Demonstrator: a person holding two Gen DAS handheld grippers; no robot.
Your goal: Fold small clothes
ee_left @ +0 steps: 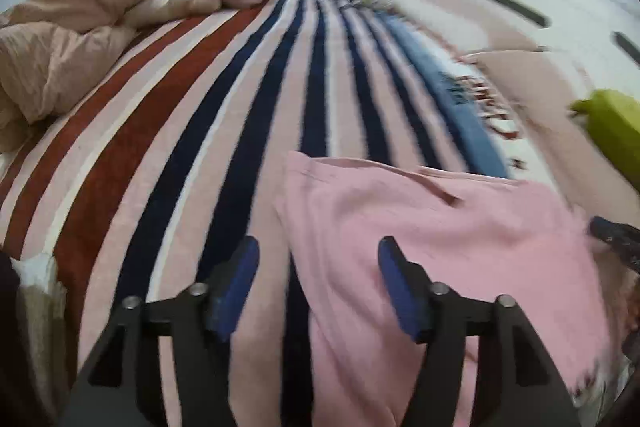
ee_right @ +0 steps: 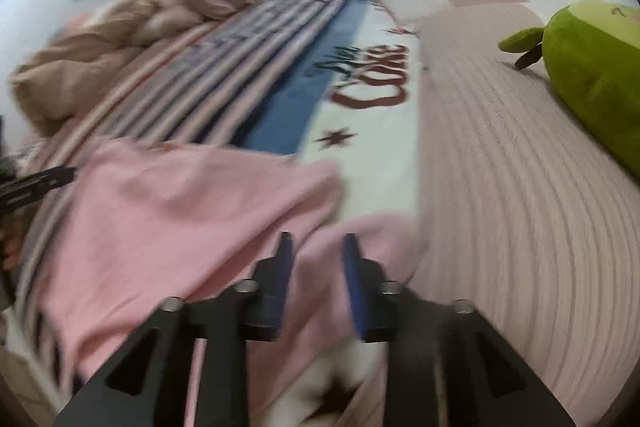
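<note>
A small pink garment (ee_left: 440, 227) lies spread on a striped blanket (ee_left: 200, 115) on a bed. My left gripper (ee_left: 318, 251) is open, its blue pads (ee_left: 240, 275) wide apart over the garment's left edge, holding nothing. In the right wrist view the same pink garment (ee_right: 180, 211) lies in front, with a fold of it running between the fingers. My right gripper (ee_right: 318, 247) is partly open above that fold; the pads (ee_right: 354, 279) do not clamp it. The left gripper's tip (ee_right: 36, 183) shows at the far left.
A crumpled tan duvet (ee_left: 68, 39) lies at the left of the bed. A green plush toy (ee_right: 592, 67) rests on a ribbed pink cover (ee_right: 520, 187) at the right. A white towel with red lettering (ee_right: 372, 83) lies beside the blanket. Clutter and a wardrobe stand behind.
</note>
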